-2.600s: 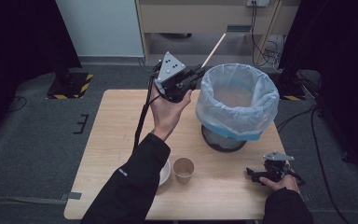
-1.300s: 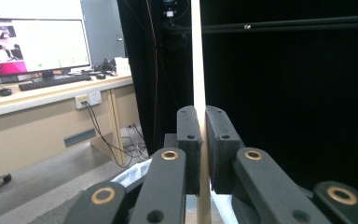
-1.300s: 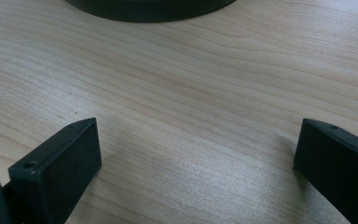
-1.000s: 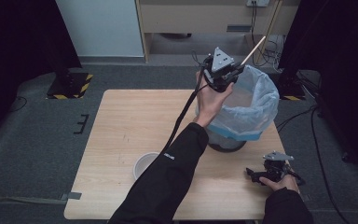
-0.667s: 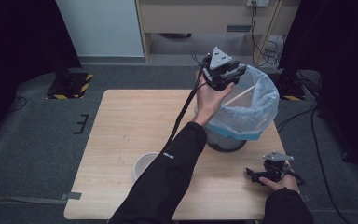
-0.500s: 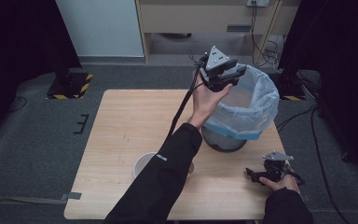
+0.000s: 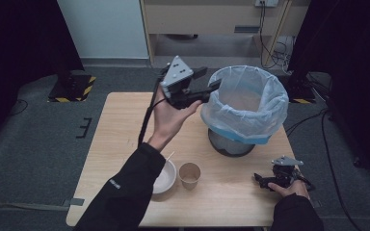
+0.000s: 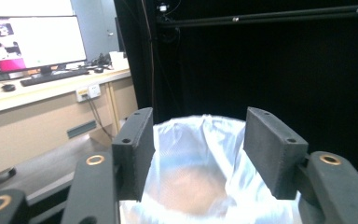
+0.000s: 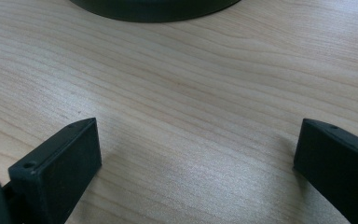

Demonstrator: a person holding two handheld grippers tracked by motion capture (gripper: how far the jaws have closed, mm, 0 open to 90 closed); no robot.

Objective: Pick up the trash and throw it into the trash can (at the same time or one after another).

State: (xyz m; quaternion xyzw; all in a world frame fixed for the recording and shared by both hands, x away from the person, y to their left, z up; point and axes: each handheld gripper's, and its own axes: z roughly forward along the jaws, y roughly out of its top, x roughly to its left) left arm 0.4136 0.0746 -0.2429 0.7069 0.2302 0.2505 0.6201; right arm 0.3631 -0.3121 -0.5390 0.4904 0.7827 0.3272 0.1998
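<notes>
- our left gripper [image 7: 212, 86] hangs just beside the bin's rim, its jaws apart after just opening, nothing between them.
- our right gripper [image 7: 265, 182] rests on the table [image 7: 120, 125], jaws spread wide.
- the bin [image 7: 245, 103] stands at the table's far right.

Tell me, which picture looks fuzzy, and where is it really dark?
In the left gripper view the white plastic bin bag looks soft and hazy, and the monitor glares bright white; in the high view both side edges fall into deep black shadow; in the right gripper view the pale wooden table is sharp, with soft shadows beside the black jaws.
</notes>
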